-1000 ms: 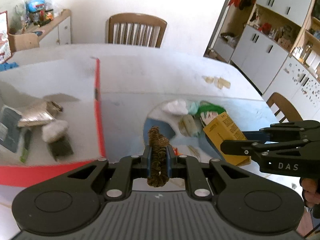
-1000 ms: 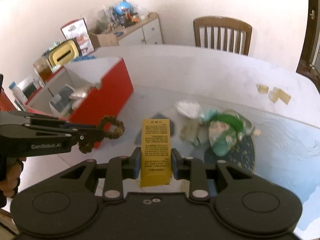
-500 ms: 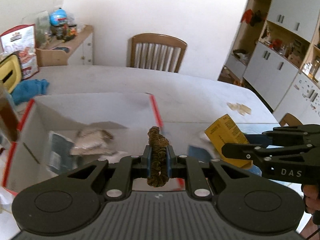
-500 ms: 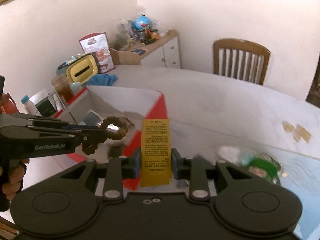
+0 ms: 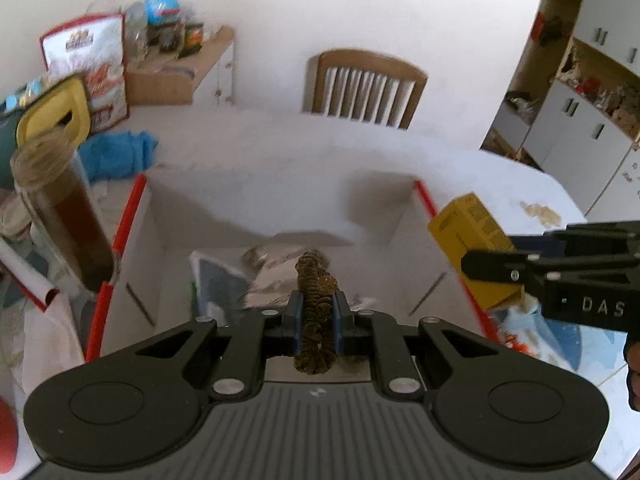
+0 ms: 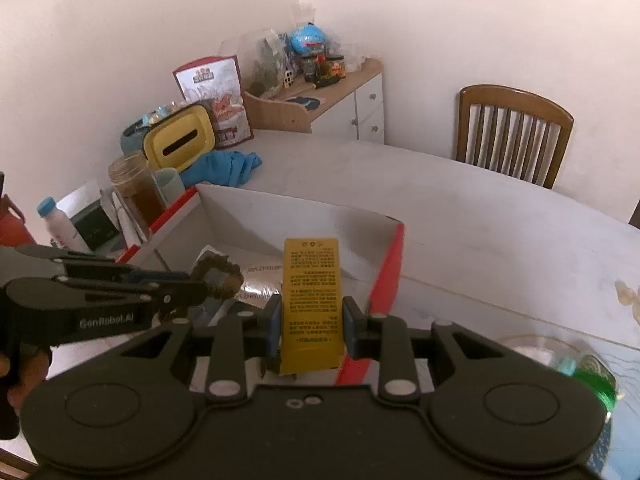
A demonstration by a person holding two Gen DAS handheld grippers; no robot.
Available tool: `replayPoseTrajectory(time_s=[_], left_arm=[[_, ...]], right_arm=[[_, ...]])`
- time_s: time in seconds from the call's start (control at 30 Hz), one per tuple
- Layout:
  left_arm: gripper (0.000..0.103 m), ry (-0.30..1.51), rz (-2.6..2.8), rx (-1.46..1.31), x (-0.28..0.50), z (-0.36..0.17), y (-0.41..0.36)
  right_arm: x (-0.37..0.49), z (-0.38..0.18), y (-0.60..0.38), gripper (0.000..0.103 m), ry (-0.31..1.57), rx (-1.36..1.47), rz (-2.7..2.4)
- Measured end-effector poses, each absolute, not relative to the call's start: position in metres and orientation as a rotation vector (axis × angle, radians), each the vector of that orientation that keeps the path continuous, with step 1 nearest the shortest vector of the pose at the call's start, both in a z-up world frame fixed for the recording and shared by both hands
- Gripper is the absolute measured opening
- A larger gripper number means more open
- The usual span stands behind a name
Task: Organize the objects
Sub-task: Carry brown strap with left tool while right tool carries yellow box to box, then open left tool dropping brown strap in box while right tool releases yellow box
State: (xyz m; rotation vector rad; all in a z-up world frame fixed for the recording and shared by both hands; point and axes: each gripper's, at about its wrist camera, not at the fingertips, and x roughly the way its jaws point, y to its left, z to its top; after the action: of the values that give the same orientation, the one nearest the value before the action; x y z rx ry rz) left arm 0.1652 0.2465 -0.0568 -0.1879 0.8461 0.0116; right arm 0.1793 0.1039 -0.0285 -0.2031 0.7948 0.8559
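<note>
A: Where's the brown scrunchie (image 5: 316, 308)?
B: Pinched in the left gripper (image 5: 316, 312), over the red-edged box (image 5: 423, 199).
A: And the yellow carton (image 6: 311, 300)?
B: Clamped by the right gripper (image 6: 311, 320) (above the box's right wall).

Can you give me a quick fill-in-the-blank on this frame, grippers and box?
1. The left gripper is shut on a brown ____.
2. The right gripper holds a small ____ carton.
3. The white box has ____ edges.
4. A blue cloth lies on the table beyond the ____.

Missing: scrunchie; yellow; red; box
</note>
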Motion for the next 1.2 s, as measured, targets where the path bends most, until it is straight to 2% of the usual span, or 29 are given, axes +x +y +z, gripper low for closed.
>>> replayPoseTrajectory(time_s=[0.73,1.2], left_arm=[[0.014,1.059,-0.024,-0.152,0.207,-0.117,0.258],[0.014,1.135,-0.035,-0.158,0.217,-0.129,0.259]], right_arm=[[0.205,-0.094,0.195,0.028,0.901,-0.444,0.773],[0.207,-0.107,0.205,0.029,0.938,-0.475,0.771]])
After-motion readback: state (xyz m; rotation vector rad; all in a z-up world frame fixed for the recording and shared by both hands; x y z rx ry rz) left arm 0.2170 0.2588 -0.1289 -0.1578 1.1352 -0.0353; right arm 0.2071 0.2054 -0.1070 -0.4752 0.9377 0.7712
